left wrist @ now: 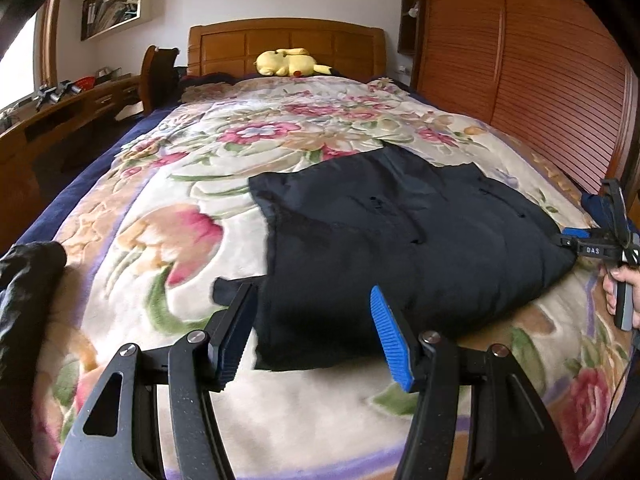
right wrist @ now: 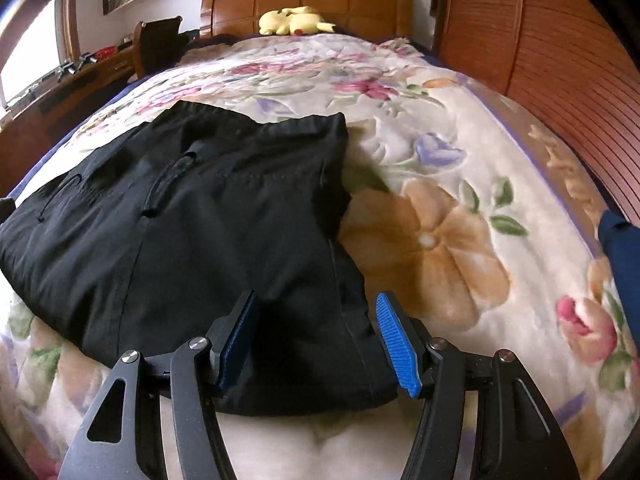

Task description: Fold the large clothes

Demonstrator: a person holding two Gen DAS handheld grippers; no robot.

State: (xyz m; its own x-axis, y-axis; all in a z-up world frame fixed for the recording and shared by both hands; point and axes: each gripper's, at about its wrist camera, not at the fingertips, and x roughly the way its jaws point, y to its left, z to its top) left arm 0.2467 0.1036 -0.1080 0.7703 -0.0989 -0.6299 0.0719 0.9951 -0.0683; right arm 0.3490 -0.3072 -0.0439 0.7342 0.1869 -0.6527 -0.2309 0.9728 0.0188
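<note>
A black garment [left wrist: 400, 240] lies folded and flat on the flowered blanket [left wrist: 180, 184], its pockets and seams showing in the right wrist view [right wrist: 200, 220]. My left gripper [left wrist: 316, 332] hovers open over the garment's near left corner, pads clear of the cloth. My right gripper [right wrist: 320, 336] stands open over the near right corner, with the black hem lying between its fingers but not pinched. In the left wrist view the right gripper [left wrist: 570, 240] shows at the garment's right edge, held by a person's hand [left wrist: 622, 280].
A yellow plush toy [left wrist: 288, 62] rests by the wooden headboard [left wrist: 288, 40]. A slatted wooden wardrobe [left wrist: 540, 60] runs along the right of the bed, a desk [left wrist: 60, 116] along the left. Another dark cloth [left wrist: 28, 280] lies at the blanket's left edge.
</note>
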